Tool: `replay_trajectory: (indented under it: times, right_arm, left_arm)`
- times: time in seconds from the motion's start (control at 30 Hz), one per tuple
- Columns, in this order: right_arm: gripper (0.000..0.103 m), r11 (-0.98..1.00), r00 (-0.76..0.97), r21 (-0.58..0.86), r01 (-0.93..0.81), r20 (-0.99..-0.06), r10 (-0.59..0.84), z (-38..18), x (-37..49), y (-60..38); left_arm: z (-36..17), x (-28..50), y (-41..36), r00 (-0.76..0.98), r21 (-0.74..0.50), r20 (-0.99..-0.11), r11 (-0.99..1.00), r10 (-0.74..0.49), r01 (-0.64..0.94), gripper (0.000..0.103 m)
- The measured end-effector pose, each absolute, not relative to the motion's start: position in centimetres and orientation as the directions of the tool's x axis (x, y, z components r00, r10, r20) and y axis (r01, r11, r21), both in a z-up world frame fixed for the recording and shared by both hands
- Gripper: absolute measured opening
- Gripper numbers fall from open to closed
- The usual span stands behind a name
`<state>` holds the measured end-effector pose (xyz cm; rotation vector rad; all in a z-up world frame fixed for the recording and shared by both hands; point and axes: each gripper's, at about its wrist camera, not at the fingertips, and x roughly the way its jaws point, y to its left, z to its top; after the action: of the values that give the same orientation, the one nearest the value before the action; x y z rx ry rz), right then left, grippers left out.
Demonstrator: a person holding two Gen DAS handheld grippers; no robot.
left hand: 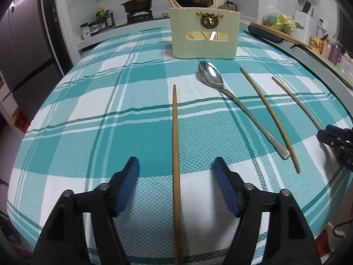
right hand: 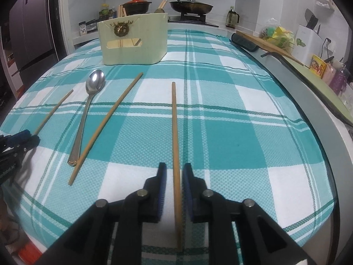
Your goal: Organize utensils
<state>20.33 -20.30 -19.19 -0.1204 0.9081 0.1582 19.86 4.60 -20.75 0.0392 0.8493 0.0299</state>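
A cream utensil holder (left hand: 204, 35) (right hand: 133, 40) stands at the far side of the teal checked tablecloth (left hand: 88, 114), with chopsticks inside. In the left wrist view my left gripper (left hand: 176, 174) is open, its pads on either side of a wooden chopstick (left hand: 175, 132) lying on the cloth. A metal spoon (left hand: 231, 97) and two more chopsticks (left hand: 267, 114) (left hand: 295, 101) lie to the right. In the right wrist view my right gripper (right hand: 174, 176) is nearly closed around the rightmost chopstick (right hand: 175, 132), with thin gaps showing. The spoon (right hand: 88, 106) and other chopsticks (right hand: 110, 125) lie left.
A stove with a pan (right hand: 190, 5) and a black pot (left hand: 138, 3) stands behind the table. A cutting board (right hand: 271, 42) and countertop clutter run along the right. A fridge (left hand: 22, 44) is at the left. The table edge is close at the front.
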Motion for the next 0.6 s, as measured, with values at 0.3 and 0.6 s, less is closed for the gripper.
replay_trajectory:
  times: [0.3, 0.6]
  right_arm:
    - [0.051, 0.978, 0.582, -0.019, -0.208, -0.806, 0.108, -19.4, 20.9, -21.2]
    - [0.092, 0.967, 0.548, 0.042, -0.251, -0.818, 0.177, -19.8, 21.3, -21.6]
  left_arm:
    - [-21.4, 20.9, 6.3, 0.594, -0.001, -0.804, 0.999, 0.022, -0.037, 0.103]
    - [-21.3, 21.1, 6.3, 0.559, -0.004, -0.829, 0.999, 0.018, -0.038, 0.103]
